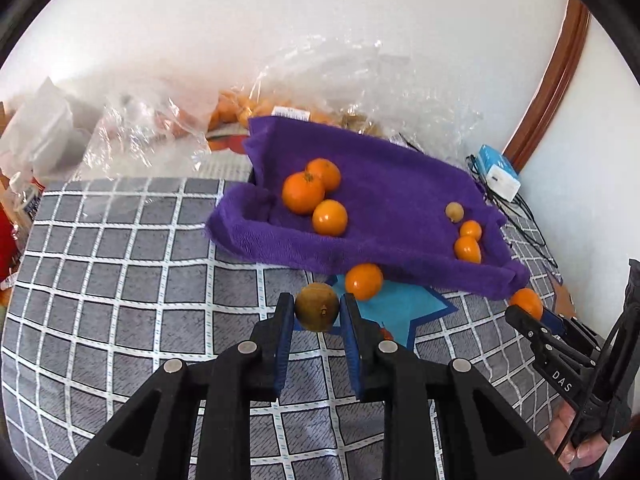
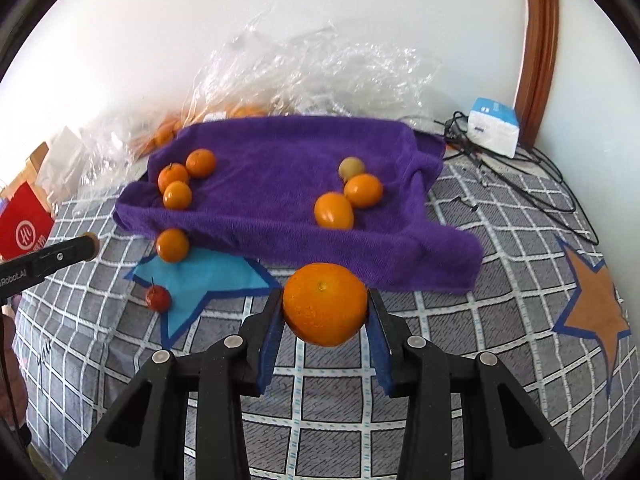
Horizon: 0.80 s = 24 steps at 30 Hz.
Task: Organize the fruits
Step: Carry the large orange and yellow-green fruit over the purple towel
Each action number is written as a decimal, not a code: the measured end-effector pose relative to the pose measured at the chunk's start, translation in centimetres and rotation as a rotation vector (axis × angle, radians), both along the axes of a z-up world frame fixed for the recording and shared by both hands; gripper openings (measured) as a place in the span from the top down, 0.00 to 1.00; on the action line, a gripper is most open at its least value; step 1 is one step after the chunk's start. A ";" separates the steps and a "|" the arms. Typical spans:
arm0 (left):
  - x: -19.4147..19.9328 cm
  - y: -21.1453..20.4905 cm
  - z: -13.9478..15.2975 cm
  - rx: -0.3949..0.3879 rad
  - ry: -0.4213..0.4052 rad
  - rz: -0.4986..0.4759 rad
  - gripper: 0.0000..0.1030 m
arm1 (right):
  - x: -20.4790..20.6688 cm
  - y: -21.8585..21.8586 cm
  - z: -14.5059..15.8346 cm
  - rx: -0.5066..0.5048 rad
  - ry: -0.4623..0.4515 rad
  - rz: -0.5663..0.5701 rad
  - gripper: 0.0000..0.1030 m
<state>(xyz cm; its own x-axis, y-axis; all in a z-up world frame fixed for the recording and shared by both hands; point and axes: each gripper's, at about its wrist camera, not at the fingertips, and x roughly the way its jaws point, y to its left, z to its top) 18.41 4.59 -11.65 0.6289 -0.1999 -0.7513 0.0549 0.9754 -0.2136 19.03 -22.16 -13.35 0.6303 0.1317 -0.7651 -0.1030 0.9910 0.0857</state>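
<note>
Left fingers [image 1: 317, 307]: you hold the small round brownish-green fruit [image 1: 317, 307].
Right fingers [image 2: 325, 304]: you clamp the round orange [image 2: 325, 304].
Purple towel-lined tray [image 2: 280, 184]: just ahead, beyond both fingertips.

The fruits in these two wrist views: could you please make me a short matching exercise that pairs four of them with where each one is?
Things:
1. large orange
2. brown fruit
3. small red fruit
4. three oranges in a cluster

Places:
A. on the blue star patch, loose
B. on the purple towel, at its left side
C. held between the fingers of the left gripper
D. held between the fingers of the right gripper

Pairs: 1-D, 2-C, 3-A, 4-B
</note>
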 end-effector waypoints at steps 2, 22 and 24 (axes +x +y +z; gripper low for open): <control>-0.1 0.2 0.6 -0.006 -0.008 0.012 0.78 | 0.1 -0.2 0.6 0.001 -0.009 -0.004 0.62; 1.3 0.1 2.9 -0.027 -0.061 0.021 0.78 | 2.1 -0.9 4.1 -0.015 -0.062 -0.061 0.62; 1.6 0.1 2.9 -0.026 -0.062 0.020 0.78 | 2.4 -1.0 4.1 -0.011 -0.058 -0.066 0.62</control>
